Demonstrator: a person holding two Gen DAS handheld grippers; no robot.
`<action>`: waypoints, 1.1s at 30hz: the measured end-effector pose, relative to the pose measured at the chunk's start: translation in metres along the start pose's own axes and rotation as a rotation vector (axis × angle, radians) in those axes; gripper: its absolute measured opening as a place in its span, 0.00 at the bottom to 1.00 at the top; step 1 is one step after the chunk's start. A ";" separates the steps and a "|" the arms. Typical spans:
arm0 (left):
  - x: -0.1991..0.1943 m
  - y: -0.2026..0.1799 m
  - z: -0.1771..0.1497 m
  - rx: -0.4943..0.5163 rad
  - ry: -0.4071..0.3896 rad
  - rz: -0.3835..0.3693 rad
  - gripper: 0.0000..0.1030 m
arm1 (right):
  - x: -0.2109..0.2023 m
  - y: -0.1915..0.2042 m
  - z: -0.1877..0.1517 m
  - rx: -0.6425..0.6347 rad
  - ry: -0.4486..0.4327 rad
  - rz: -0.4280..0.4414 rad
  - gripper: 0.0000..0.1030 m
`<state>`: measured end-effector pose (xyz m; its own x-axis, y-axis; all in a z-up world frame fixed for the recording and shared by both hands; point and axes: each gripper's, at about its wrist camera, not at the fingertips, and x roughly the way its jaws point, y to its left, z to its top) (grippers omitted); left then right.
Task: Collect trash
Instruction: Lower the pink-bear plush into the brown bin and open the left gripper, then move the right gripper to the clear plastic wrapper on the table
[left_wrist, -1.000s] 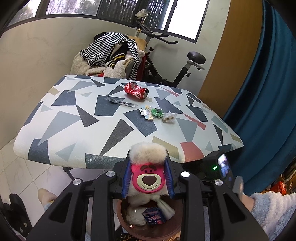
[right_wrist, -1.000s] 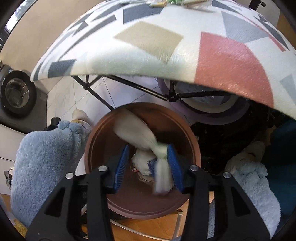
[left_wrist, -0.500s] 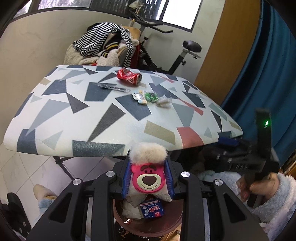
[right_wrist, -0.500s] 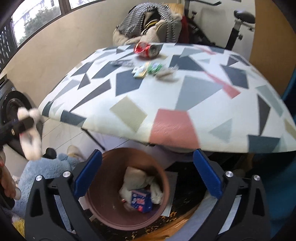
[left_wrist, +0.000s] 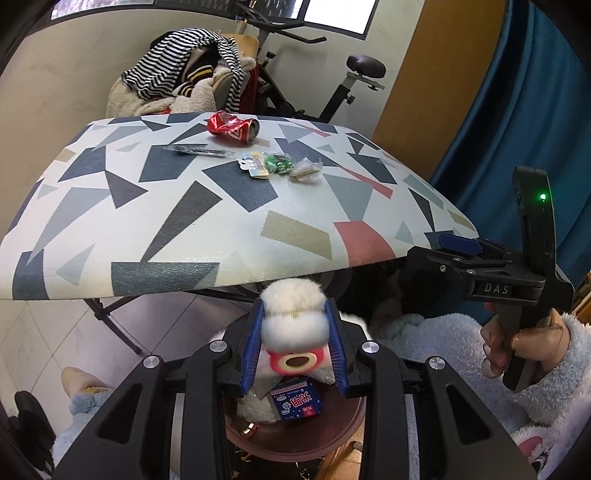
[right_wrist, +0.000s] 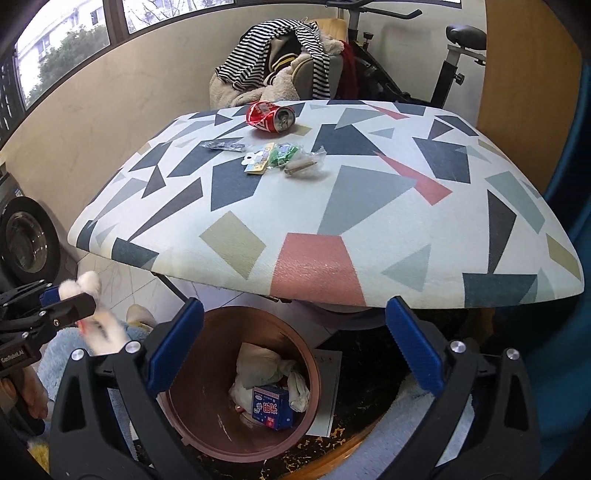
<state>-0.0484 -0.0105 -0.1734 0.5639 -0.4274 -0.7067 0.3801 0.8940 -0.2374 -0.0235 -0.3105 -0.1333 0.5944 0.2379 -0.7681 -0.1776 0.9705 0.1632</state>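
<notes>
My left gripper (left_wrist: 295, 332) is shut on a fluffy white plush toy with a pink bear face (left_wrist: 293, 321), held just above the brown round bin (left_wrist: 332, 439). The right wrist view shows that toy (right_wrist: 105, 328) at the far left, in the left gripper (right_wrist: 55, 299). My right gripper (right_wrist: 293, 306) stands wide open and empty over the bin (right_wrist: 207, 369). In the bin lie crumpled white tissue (right_wrist: 258, 365) and a blue box (right_wrist: 271, 406). On the patterned table (right_wrist: 369, 221) lie a crushed red can (right_wrist: 271, 116), a dark wrapper (right_wrist: 221, 145), a yellow packet (right_wrist: 258, 158), a green wrapper (right_wrist: 282, 153) and a clear wrapper (right_wrist: 304, 164).
The bin stands on the floor under the table's near edge, beside the table's black legs (left_wrist: 110, 314). Behind the table are a chair piled with striped clothes (right_wrist: 280, 55) and an exercise bike (right_wrist: 450, 55). A washing machine (right_wrist: 22, 236) is at left, a blue curtain (left_wrist: 517, 110) at right.
My right gripper let go of the white tissue into the bin, opened wide and rose from inside the bin to table height. My left gripper sank toward the bin, the toy tipping forward.
</notes>
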 end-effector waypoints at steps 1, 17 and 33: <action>-0.001 0.000 0.000 0.001 -0.003 -0.003 0.37 | 0.001 0.002 -0.003 0.001 0.000 -0.002 0.94; -0.018 0.024 0.009 -0.079 -0.073 0.130 0.94 | 0.003 -0.002 -0.009 0.015 0.009 -0.027 0.94; -0.025 0.057 0.040 -0.111 -0.154 0.230 0.94 | 0.016 -0.009 0.009 0.019 0.026 -0.041 0.94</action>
<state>-0.0116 0.0455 -0.1430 0.7339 -0.2201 -0.6426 0.1520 0.9753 -0.1605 -0.0055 -0.3147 -0.1416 0.5803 0.1967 -0.7903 -0.1383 0.9801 0.1424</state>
